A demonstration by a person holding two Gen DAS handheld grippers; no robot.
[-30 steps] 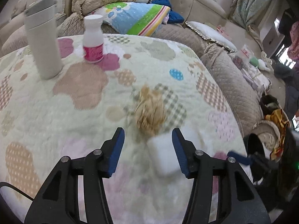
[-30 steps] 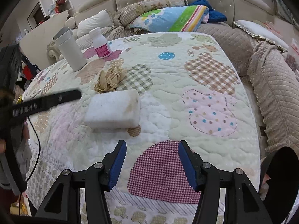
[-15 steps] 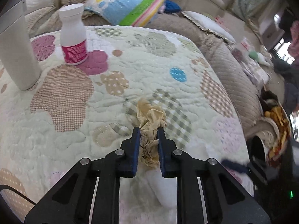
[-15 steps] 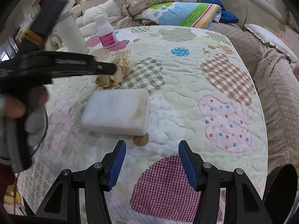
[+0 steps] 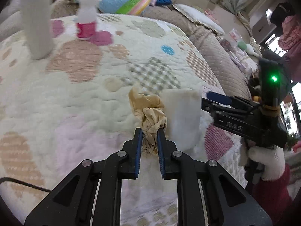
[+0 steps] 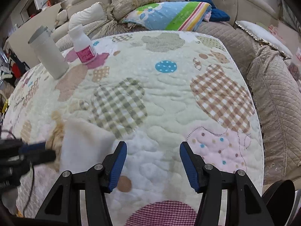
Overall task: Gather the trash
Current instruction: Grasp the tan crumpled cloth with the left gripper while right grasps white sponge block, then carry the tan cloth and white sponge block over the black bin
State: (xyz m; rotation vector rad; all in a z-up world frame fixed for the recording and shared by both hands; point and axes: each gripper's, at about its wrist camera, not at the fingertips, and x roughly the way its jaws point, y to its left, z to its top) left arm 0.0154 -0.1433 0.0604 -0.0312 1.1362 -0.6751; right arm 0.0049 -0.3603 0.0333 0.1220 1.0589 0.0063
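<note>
On the quilted tabletop, a white tumbler stood near the far left corner, with a white bottle with a pink label just to its right; both were blurred in the left wrist view.

Nearer the front edge, the left gripper was clamped on a crumpled brown paper wad. Its blue pads stood narrow, pressed against the wad's lower end from both sides, while the upper part of the paper bunched out above the fingertips. Whether the wad rested on the quilt or was lifted off it could not be told. Touching the wad's right side sat a white sponge block, lying on the quilt.

Farther right, the right gripper hung over the quilt near the front edge. Its jaws were about half open with only bare quilt between them, touching nothing. In its own view the sponge block lay just left of its left finger, apart from it, and the wad showed beyond the sponge's left edge, with the left gripper's tips against it. A gloved hand with a dark red sleeve held the right gripper's handle.
</note>
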